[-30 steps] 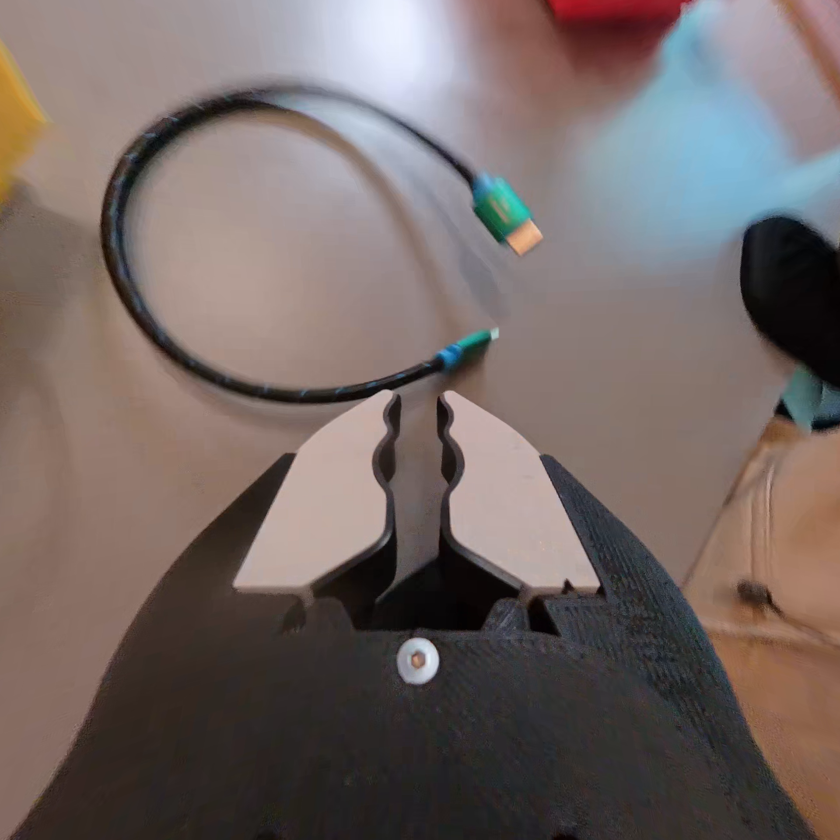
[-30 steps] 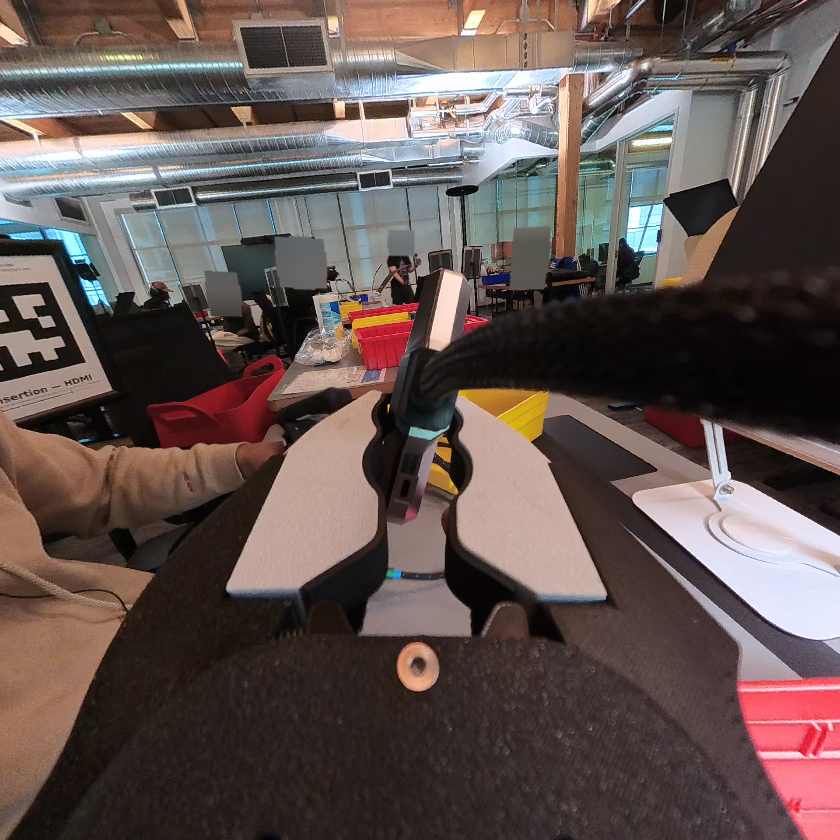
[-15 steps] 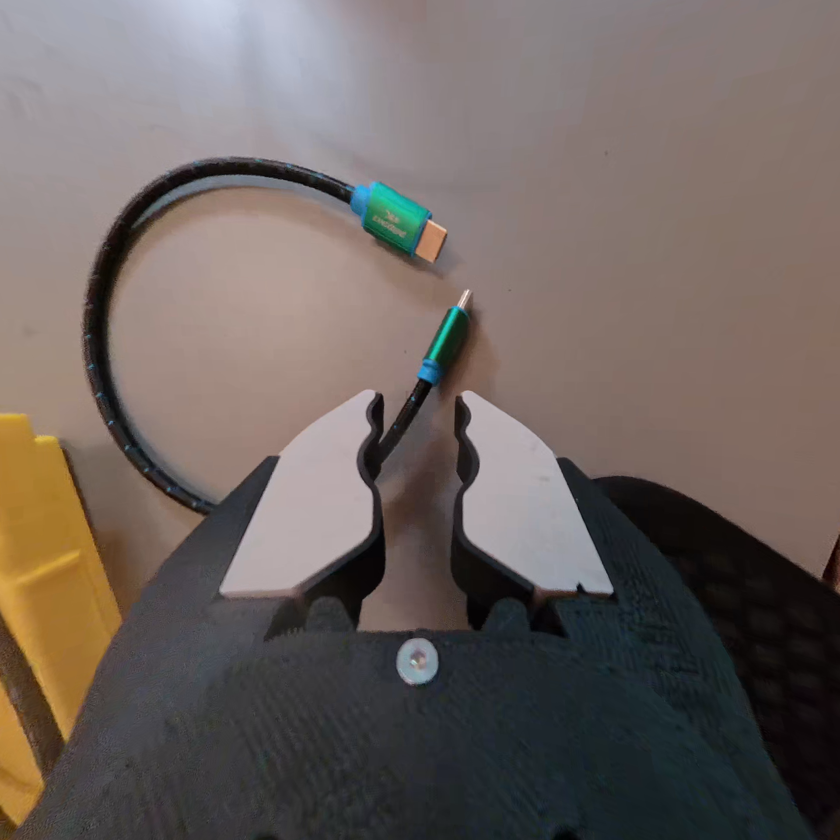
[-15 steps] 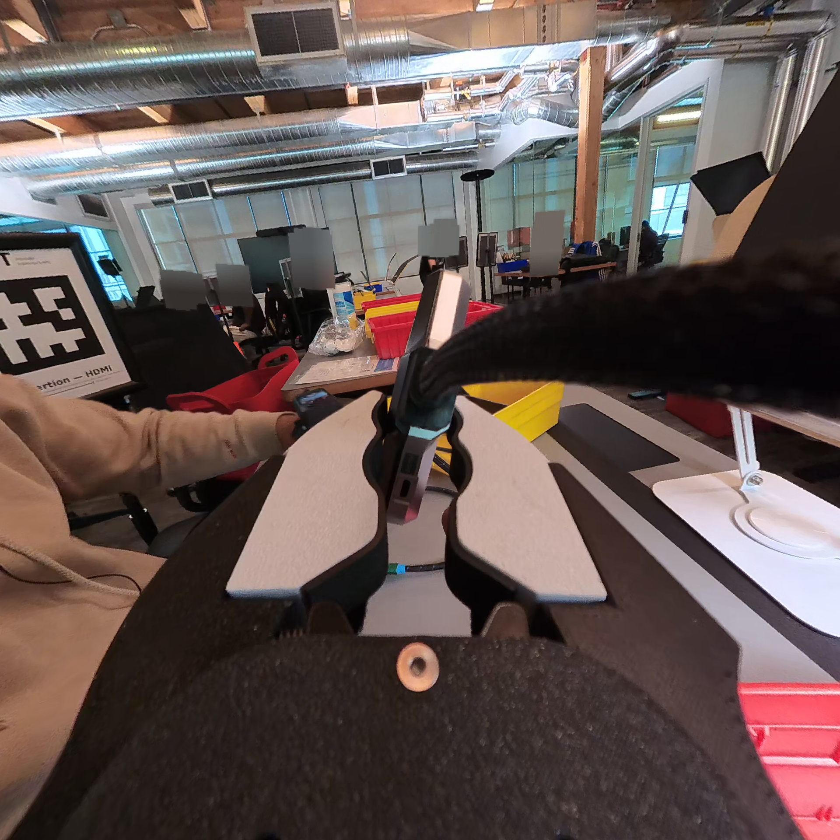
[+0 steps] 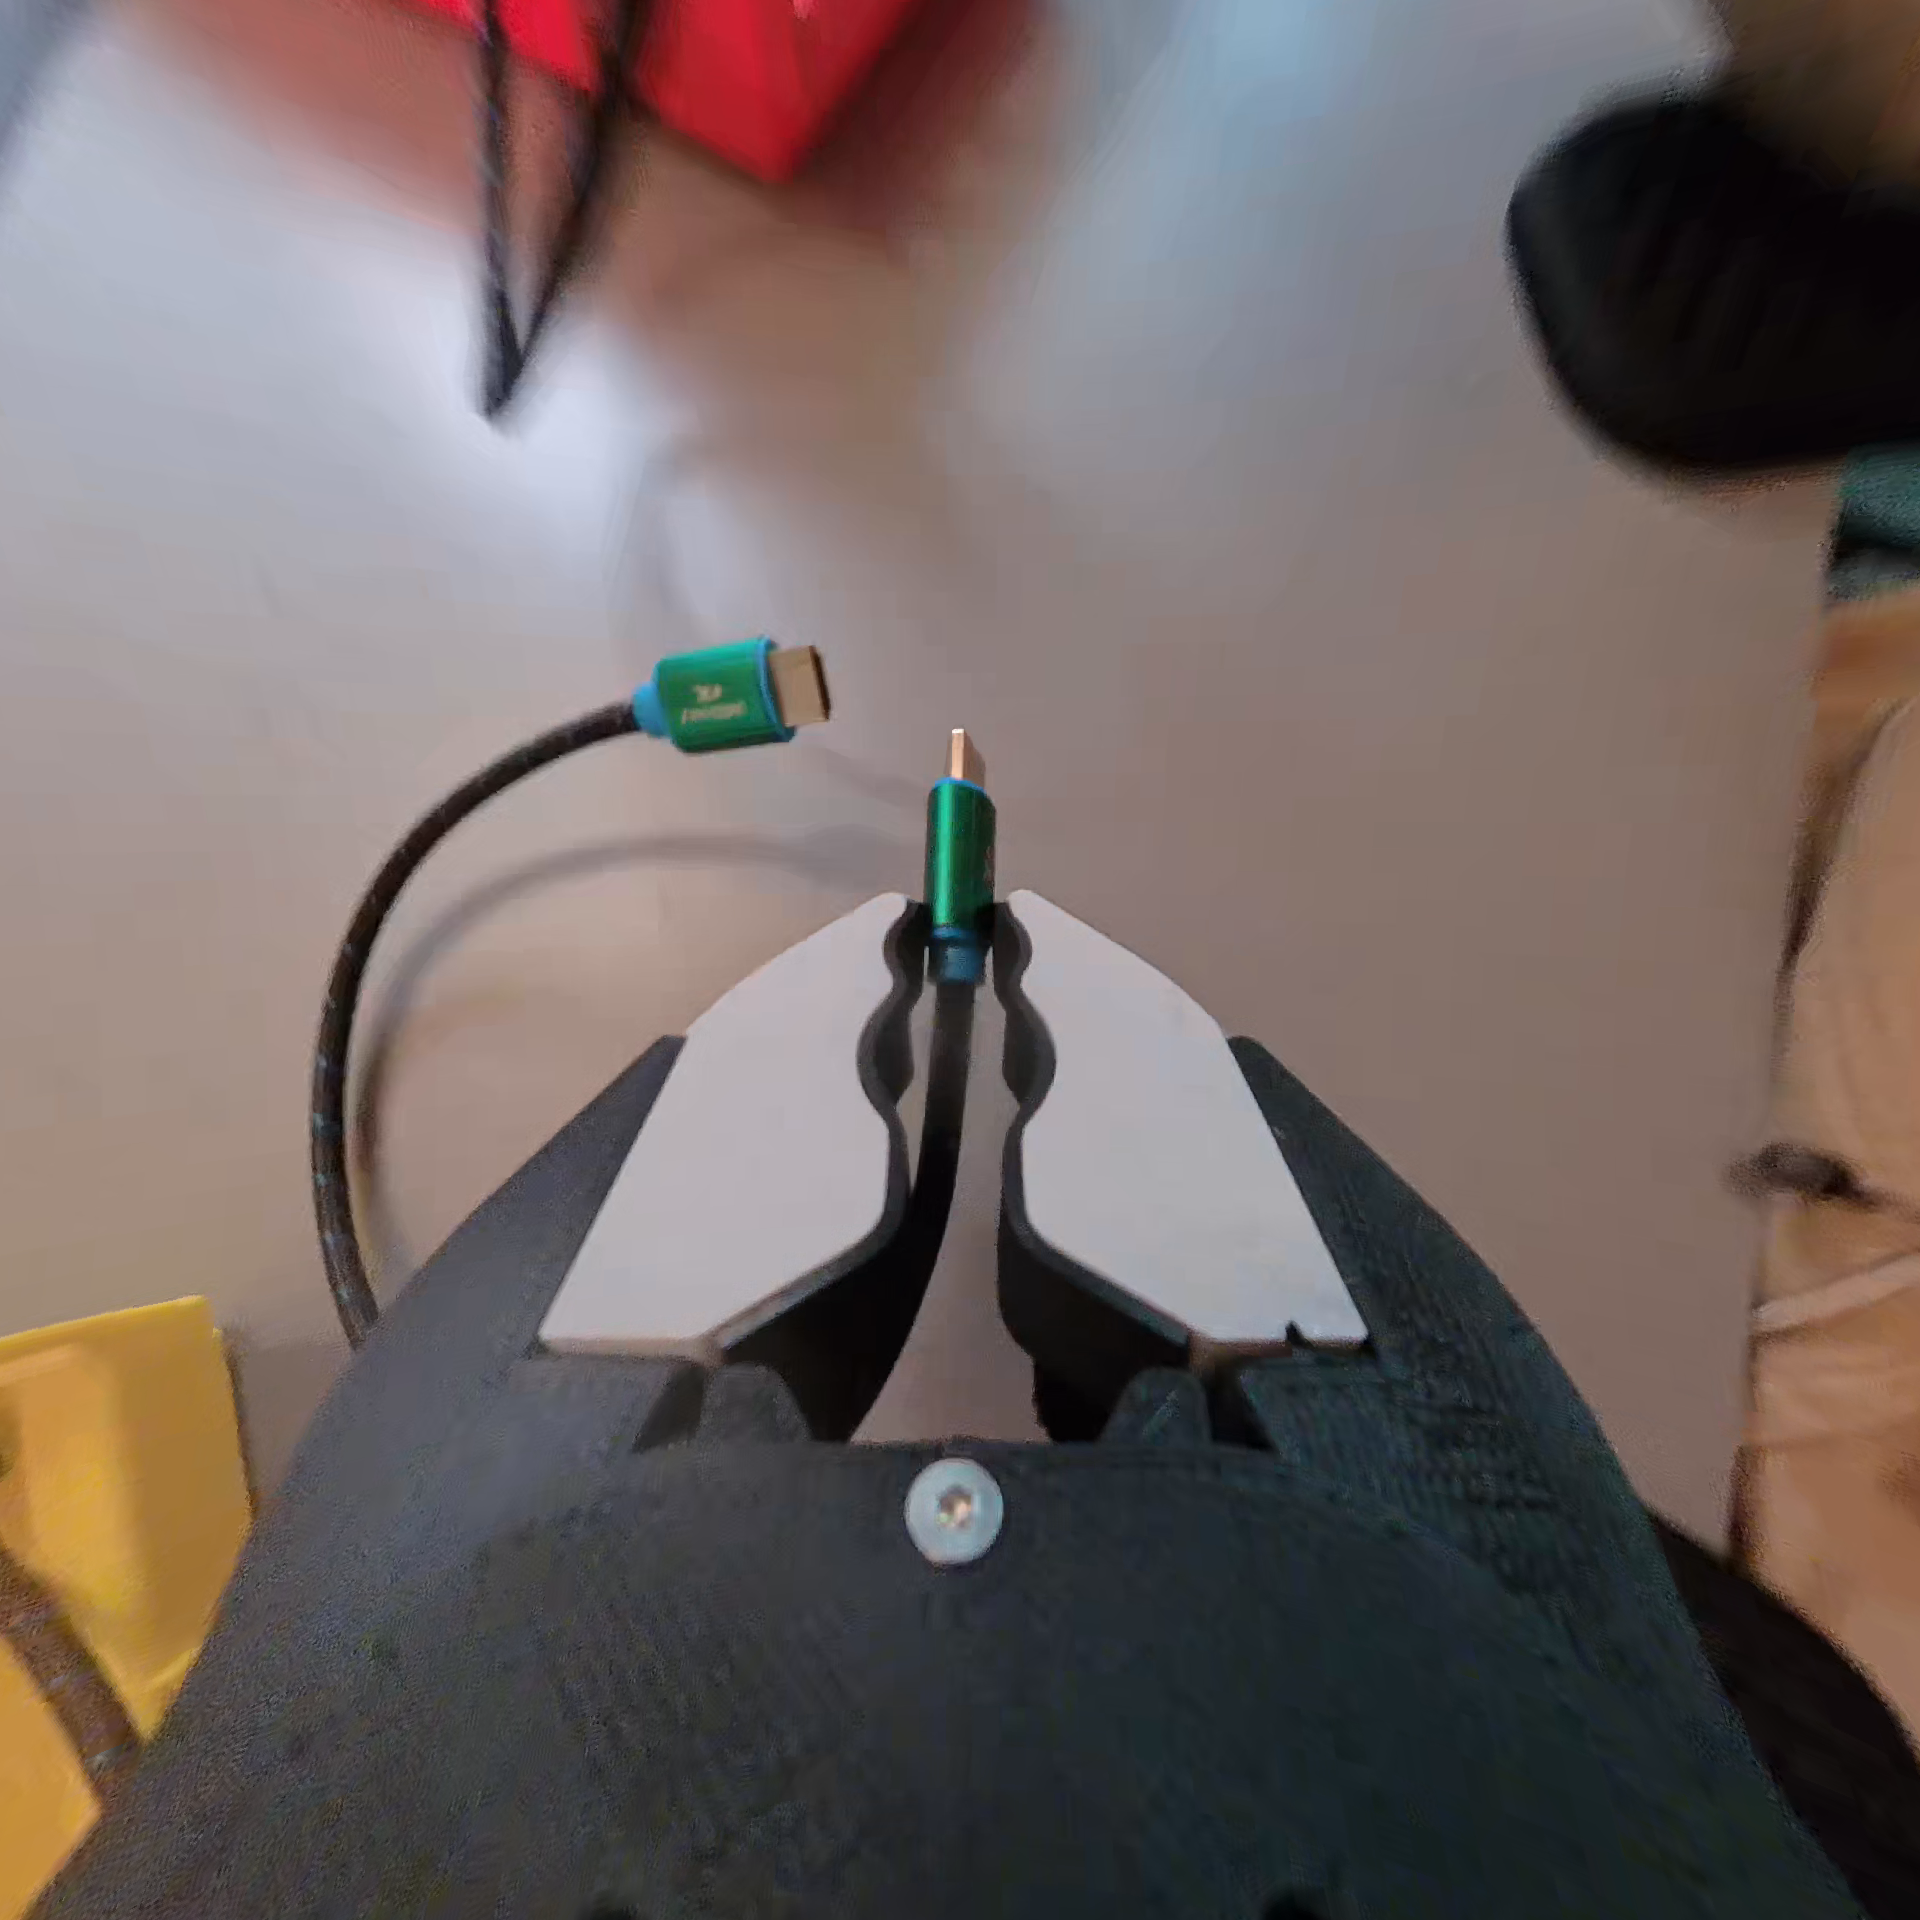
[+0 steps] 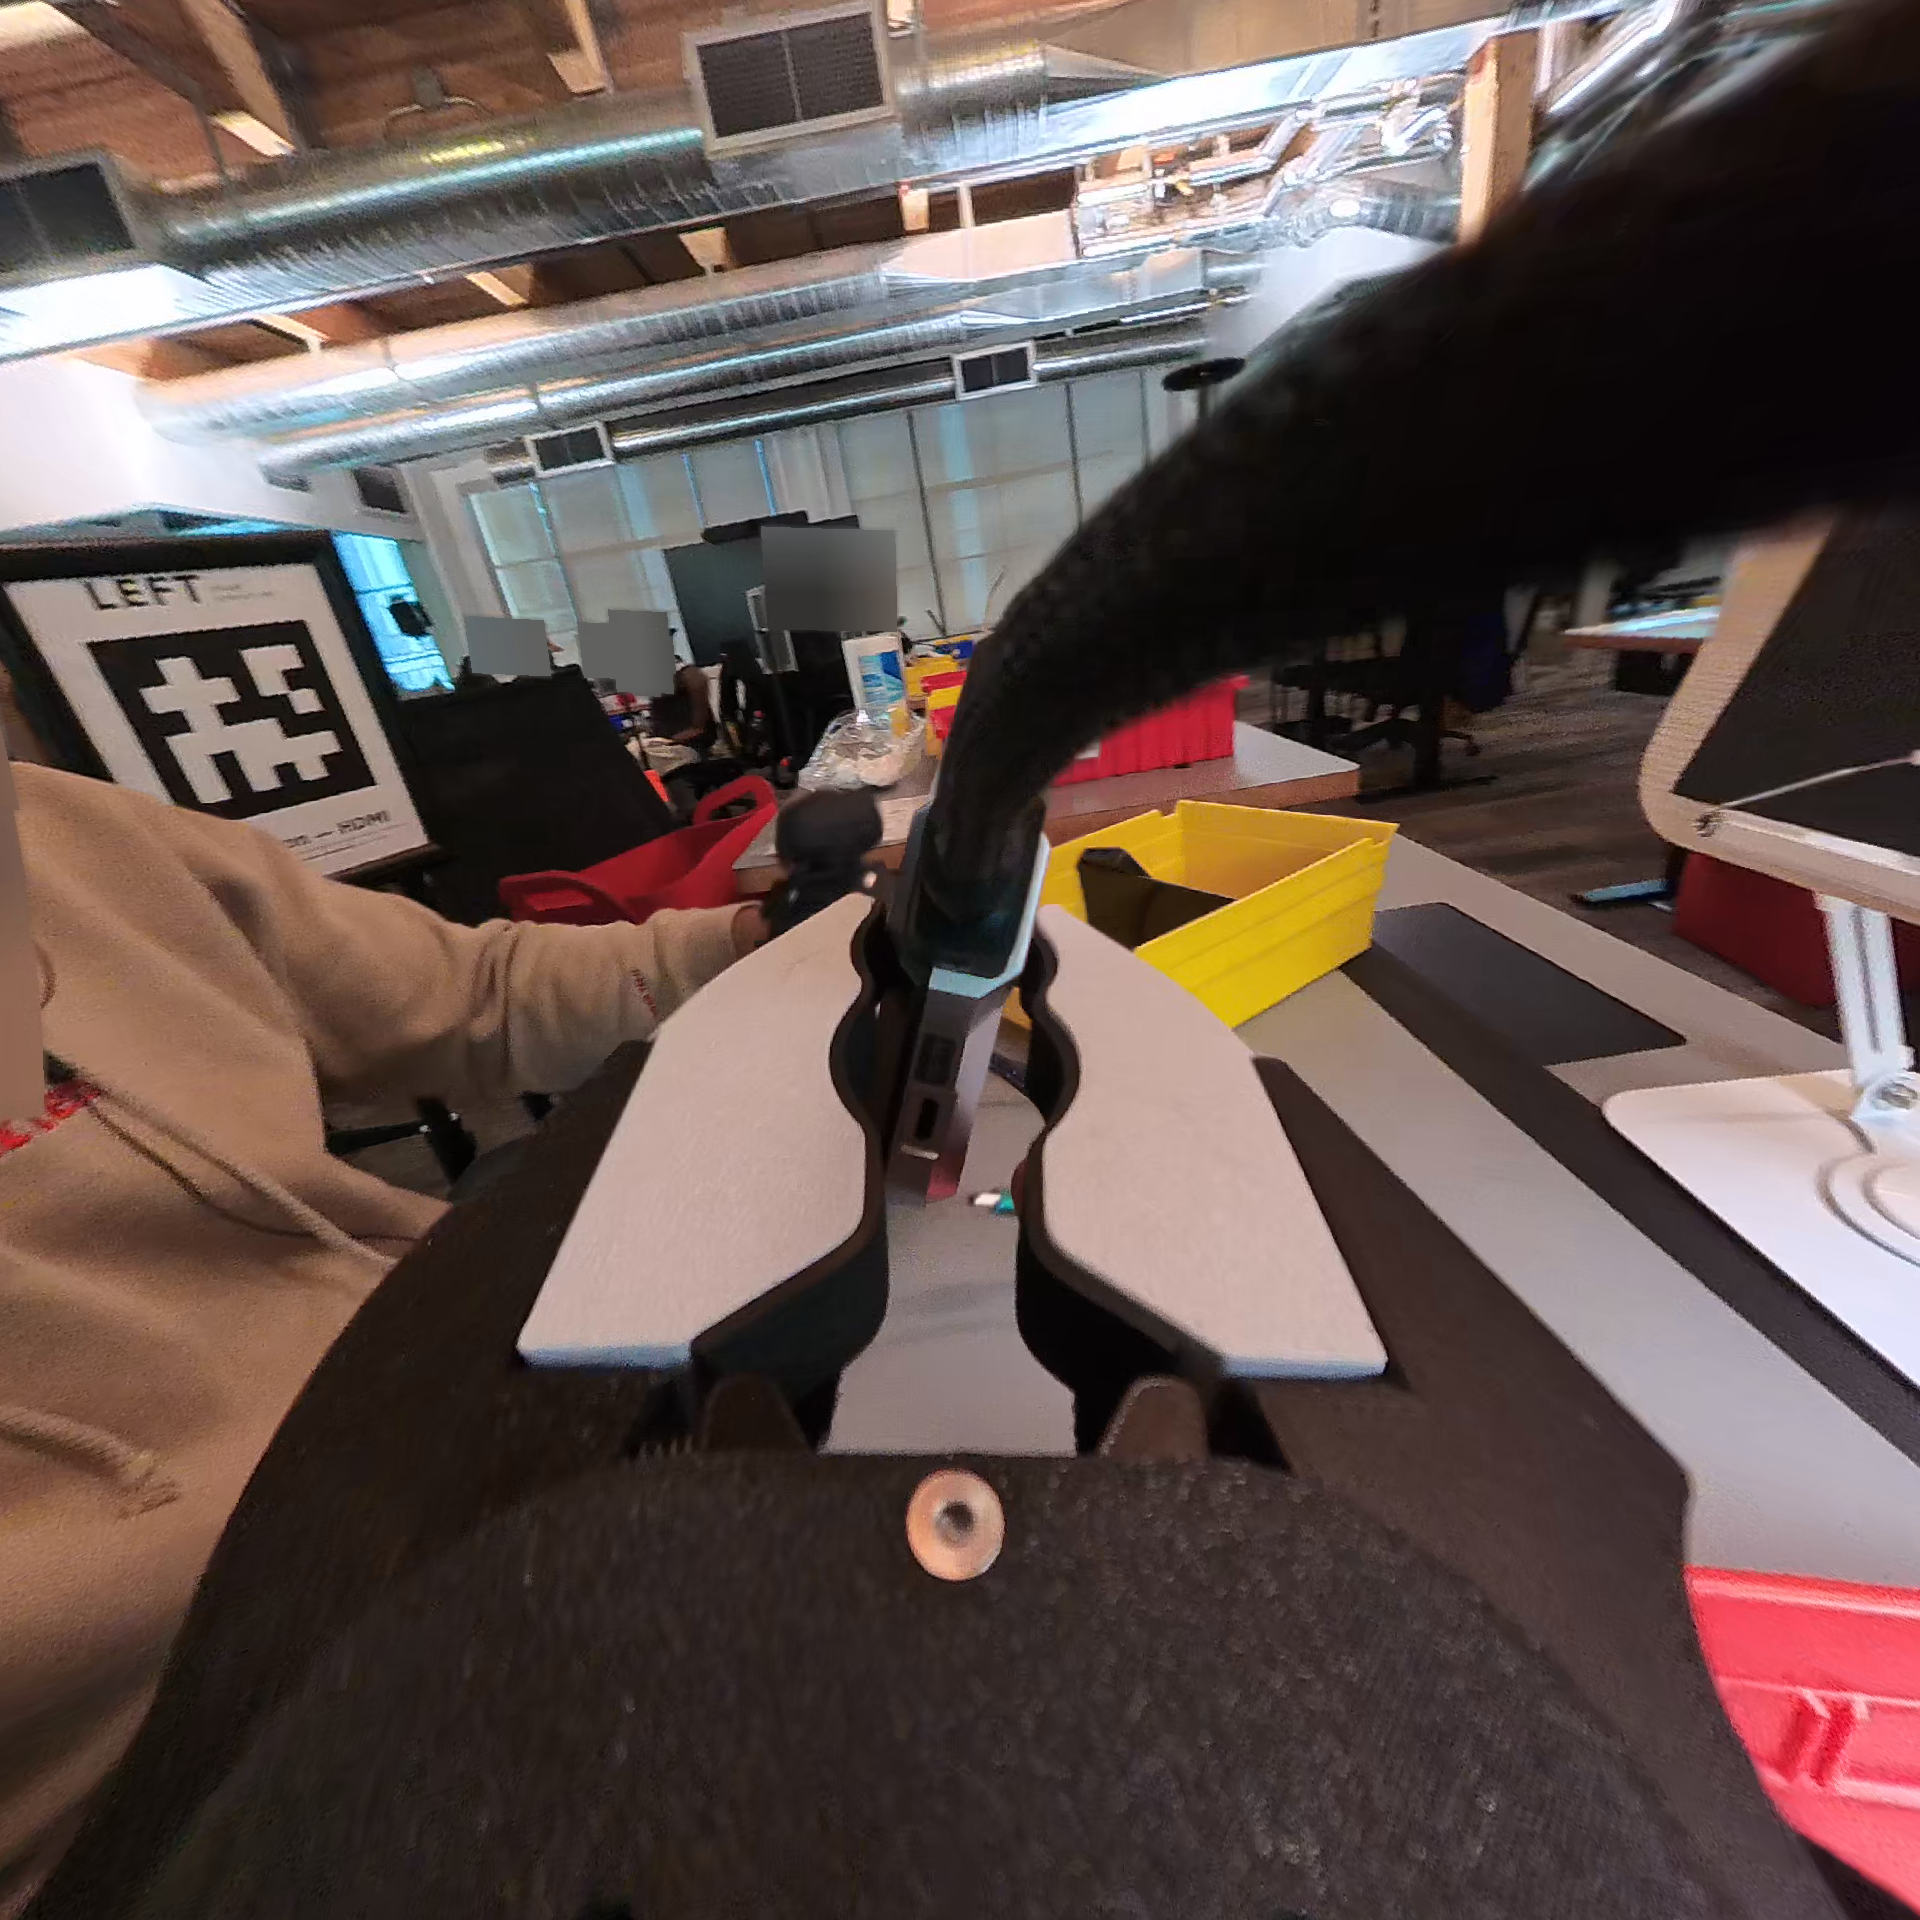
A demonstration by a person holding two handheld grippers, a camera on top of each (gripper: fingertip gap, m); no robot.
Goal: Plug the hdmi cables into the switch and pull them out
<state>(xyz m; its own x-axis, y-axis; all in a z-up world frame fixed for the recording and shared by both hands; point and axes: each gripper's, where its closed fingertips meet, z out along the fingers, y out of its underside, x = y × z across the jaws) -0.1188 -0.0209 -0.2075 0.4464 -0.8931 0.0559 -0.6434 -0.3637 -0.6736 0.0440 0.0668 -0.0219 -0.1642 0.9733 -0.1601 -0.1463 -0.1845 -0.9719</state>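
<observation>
Pale grey desk (image 5: 1299, 644) fills the left wrist view, with a red bin (image 5: 748, 73) blurred at its far edge and a yellow bin (image 5: 94, 1475) at the near left. Over it the left gripper (image 5: 961, 914) is closed around the neck of a green HDMI plug (image 5: 961, 852), gold tip pointing forward; the braided black cable (image 5: 353, 1039) loops round to its other green plug (image 5: 727, 696), which looks lifted just clear of the desk. In the right wrist view, against an open workshop, the right gripper (image 6: 956, 935) is clamped on the slim grey switch (image 6: 945, 1049), held on edge with a thick black cable (image 6: 1247, 582) already seated in its top. Judging by this, one connection is made, the held plug is not yet inserted, and all the unplugging remains.
</observation>
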